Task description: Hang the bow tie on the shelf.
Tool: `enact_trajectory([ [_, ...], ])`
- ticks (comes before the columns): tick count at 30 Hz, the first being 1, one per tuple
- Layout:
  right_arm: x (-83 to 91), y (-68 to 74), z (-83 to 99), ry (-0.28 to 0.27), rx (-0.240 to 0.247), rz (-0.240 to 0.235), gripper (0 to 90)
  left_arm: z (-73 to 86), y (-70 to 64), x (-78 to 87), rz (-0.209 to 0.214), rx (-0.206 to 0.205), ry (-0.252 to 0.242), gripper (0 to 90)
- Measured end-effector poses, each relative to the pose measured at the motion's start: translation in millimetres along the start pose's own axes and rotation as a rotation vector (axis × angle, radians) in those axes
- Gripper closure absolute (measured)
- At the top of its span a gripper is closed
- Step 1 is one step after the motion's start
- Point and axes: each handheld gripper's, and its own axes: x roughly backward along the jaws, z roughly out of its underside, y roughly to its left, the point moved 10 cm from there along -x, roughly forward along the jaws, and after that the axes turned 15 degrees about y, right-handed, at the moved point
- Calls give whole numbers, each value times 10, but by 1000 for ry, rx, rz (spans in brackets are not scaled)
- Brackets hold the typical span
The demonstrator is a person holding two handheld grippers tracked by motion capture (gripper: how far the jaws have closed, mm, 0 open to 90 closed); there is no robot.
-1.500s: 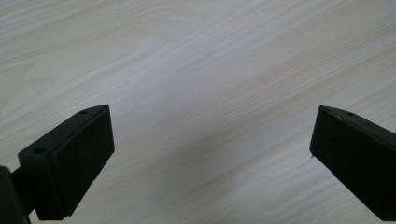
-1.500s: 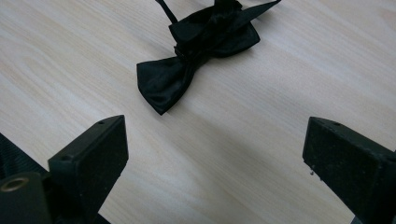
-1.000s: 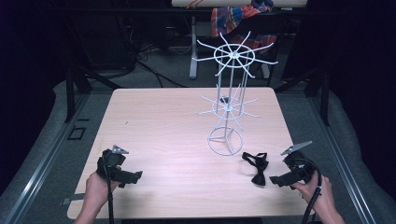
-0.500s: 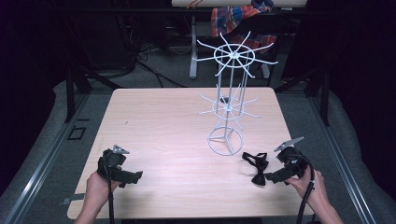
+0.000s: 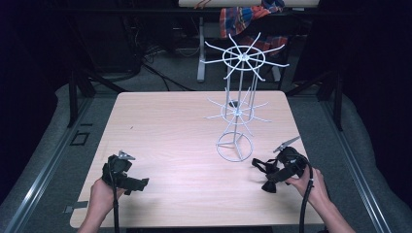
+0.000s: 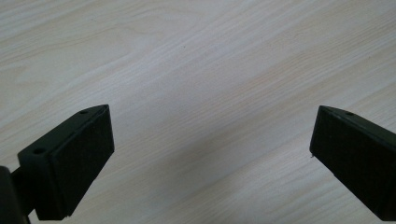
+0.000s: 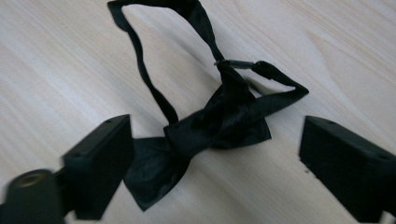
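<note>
Right hand-held gripper (image 5: 270, 178) sits low at the near-right of the tabletop (image 5: 184, 131), jaws spread wide w/ nothing clamped. In the right gripper view I see a black bow tie (image 7: 205, 140) lying flat on the wood between the two jaws; one wing reaches the left jaw, can't tell if it's touching or just overlapping in view, while the right jaw is clear of the fabric. Its thin strap (image 7: 140, 60) loops away from the bow, w/ a small metal clasp (image 7: 236, 64) where the strap doubles back. From the high view the bow tie (image 5: 265, 170) is just in front of my right hand (image 5: 311, 182), near the base ring of the white wire rack (image 5: 238, 109), not touching it.

Rack stands upright, right of centre on the tabletop, two tiers of radiating hooks, top tier wider.

Left hand-held gripper (image 5: 138, 183) is at the near-left, held in the left hand (image 5: 104, 196), well apart from rack & tie. Left gripper view: jaws fully apart over bare wood grain, gripping nothing.

Beyond the far edge, patterned red/blue cloth (image 5: 248, 17) hangs in the dim background.
</note>
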Motion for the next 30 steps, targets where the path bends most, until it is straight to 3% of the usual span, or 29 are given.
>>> enact_trajectory([
  [1,-34,20,-34,5,-4,-11,153,0,0,0,0,0,0,0],
  [2,-82,39,-74,12,-9,-12,231,4,3,1,0,0,1,0],
  [4,-106,59,-81,39,9,-24,272,11,4,1,3,3,3,0],
  [6,-126,58,-81,54,5,-14,369,16,11,-2,4,3,6,0],
  [13,-148,2,-45,75,-12,-1,513,12,-2,6,-2,-3,6,0],
  [16,-180,23,-43,68,-26,-19,568,12,-14,15,-3,-7,1,0],
  [19,-177,-10,-27,89,-20,18,622,11,5,-7,-2,-8,11,0],
  [22,-181,-2,-40,87,-19,13,758,-1,18,-24,-3,5,12,0],
  [27,-162,14,-39,70,-27,17,789,9,-16,13,-5,-4,2,0],
  [28,-146,27,-70,19,-51,19,798,17,-18,27,-6,-4,-1,0],
  [30,-98,11,-52,42,-35,34,803,15,-8,29,-7,1,-5,0],
])
